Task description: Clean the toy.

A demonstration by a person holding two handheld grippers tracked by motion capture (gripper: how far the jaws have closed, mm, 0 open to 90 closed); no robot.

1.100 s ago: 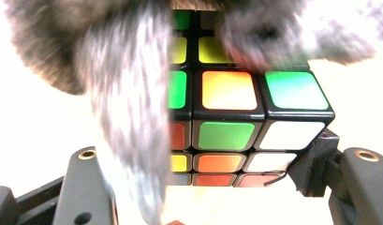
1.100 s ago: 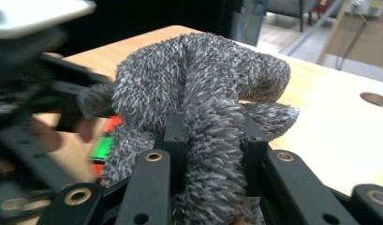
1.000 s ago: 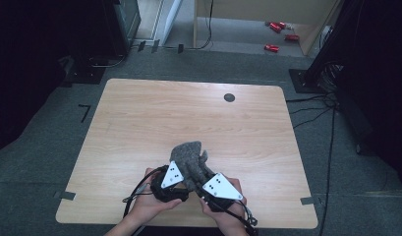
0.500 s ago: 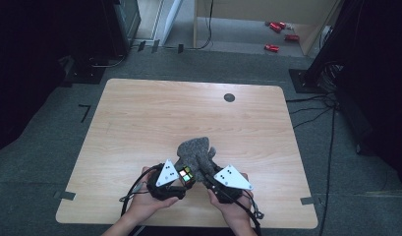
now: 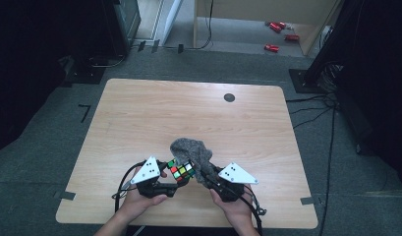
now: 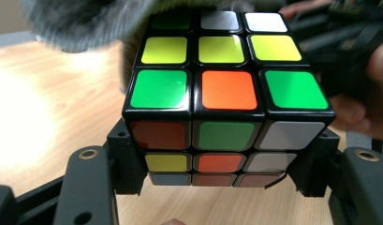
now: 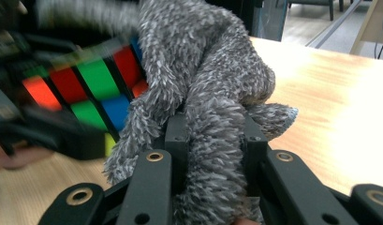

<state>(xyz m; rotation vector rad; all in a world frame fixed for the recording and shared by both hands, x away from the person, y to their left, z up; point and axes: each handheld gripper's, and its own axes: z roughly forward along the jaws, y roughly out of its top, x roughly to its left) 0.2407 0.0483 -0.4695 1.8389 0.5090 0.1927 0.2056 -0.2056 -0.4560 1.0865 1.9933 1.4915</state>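
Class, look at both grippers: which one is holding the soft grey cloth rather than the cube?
The right gripper: its jaws pinch the fuzzy grey cloth. The left gripper clamps the puzzle cube instead.

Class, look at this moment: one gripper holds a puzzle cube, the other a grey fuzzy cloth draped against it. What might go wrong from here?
1. The left gripper clamps the cube only by its lowest layer, so a sideways rub might tip or twist it loose.
2. The cloth is bunched between the right gripper jaws and may slip out or snag on a cube corner.

High view overlooks the table (image 5: pixel 139 113); gripper views closely share the cube (image 6: pixel 222 93).
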